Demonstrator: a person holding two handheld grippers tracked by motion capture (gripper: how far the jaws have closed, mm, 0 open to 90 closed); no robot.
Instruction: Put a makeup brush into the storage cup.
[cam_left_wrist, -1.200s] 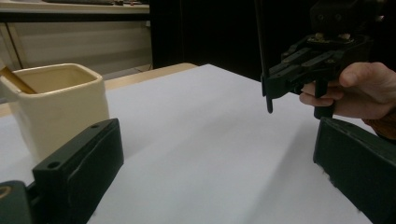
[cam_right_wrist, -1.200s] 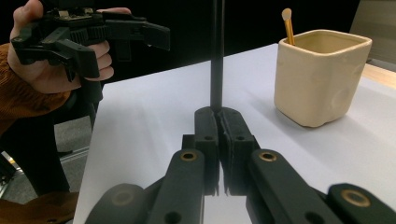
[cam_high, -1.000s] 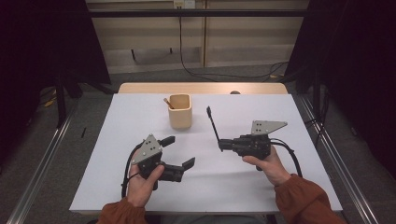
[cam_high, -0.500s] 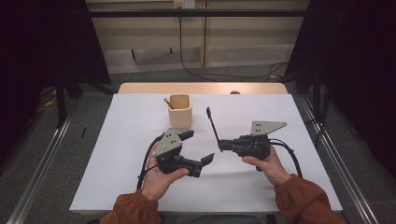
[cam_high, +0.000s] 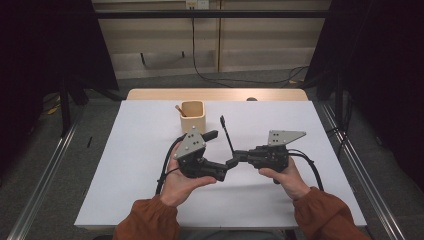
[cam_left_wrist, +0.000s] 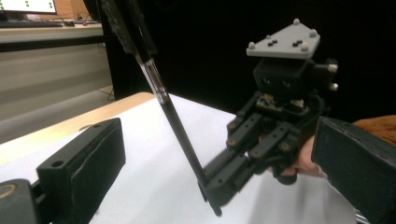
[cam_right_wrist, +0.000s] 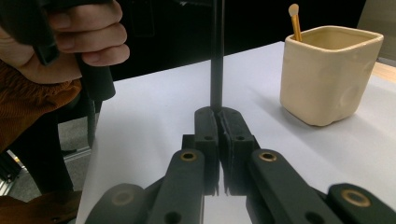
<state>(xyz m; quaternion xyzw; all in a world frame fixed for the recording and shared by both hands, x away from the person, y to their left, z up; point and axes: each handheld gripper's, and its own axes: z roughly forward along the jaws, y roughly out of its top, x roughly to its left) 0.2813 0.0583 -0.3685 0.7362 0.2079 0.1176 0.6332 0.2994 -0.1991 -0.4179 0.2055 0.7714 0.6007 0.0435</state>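
Observation:
My right gripper (cam_high: 232, 161) is shut on the lower end of a thin black pen (cam_high: 226, 132), which slants up and away from it. In the right gripper view the pen (cam_right_wrist: 216, 70) rises straight from the closed jaws (cam_right_wrist: 219, 116). My left gripper (cam_high: 218, 154) is open just left of the right one, one jaw on each side of the pen's lower part. Seen from the left gripper view, the pen (cam_left_wrist: 177, 126) crosses the gap untouched, with the right gripper (cam_left_wrist: 261, 144) behind it. A beige cup (cam_high: 192, 116) farther back holds a wooden stick (cam_high: 178, 109).
The white tabletop (cam_high: 125, 170) has a wooden strip (cam_high: 150, 94) along its far edge. The cup (cam_right_wrist: 327, 74) stands close ahead and right of my right gripper's jaws. Metal rails (cam_high: 45, 175) run along both sides of the table, and cables lie on the floor behind.
My left gripper has moved right and slightly up towards the right gripper, and its open jaws now flank the pen. The right gripper and pen have stayed put.

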